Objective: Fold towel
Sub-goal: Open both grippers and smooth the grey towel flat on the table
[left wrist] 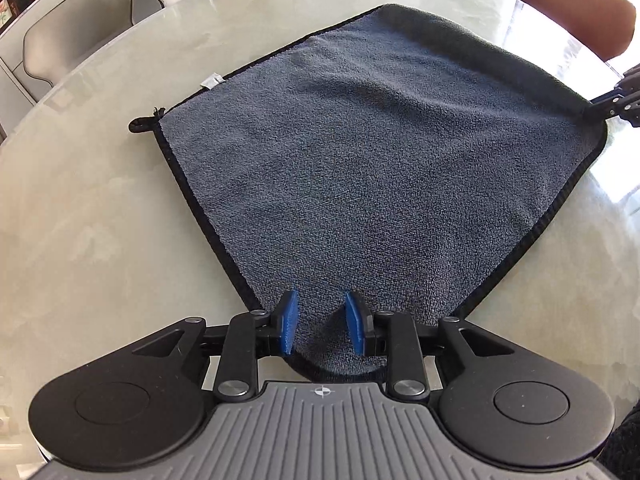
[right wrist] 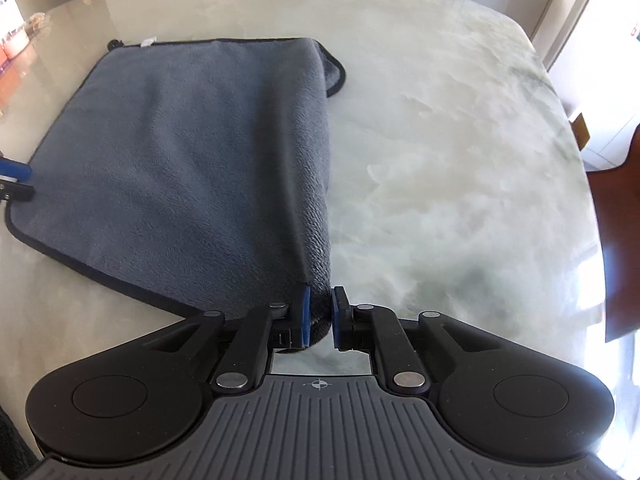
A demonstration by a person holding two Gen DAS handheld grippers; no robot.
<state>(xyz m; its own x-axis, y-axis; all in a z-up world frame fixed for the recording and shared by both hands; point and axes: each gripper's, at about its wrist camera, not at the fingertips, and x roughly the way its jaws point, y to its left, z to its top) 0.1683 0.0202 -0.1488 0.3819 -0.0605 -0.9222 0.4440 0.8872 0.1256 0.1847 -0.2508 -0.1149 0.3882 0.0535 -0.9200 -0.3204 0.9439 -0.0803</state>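
A grey towel [left wrist: 360, 152] with black edging lies on the marble table [left wrist: 100, 220]. My left gripper [left wrist: 322, 322] is open, its blue pads on either side of the towel's near corner without pinching it. My right gripper [right wrist: 320, 314] is shut on another corner of the towel [right wrist: 192, 152] and holds it slightly raised, so the right edge folds over. The right gripper also shows in the left wrist view [left wrist: 616, 100] at the towel's right corner. The left gripper shows at the left edge of the right wrist view [right wrist: 14, 178].
Beige chairs [left wrist: 80, 28] stand behind the table on the left, a brown chair [left wrist: 572, 4] at the far right. A wooden chair [right wrist: 616, 216] stands to the right of the table in the right wrist view. The table's rounded edge runs close behind the towel.
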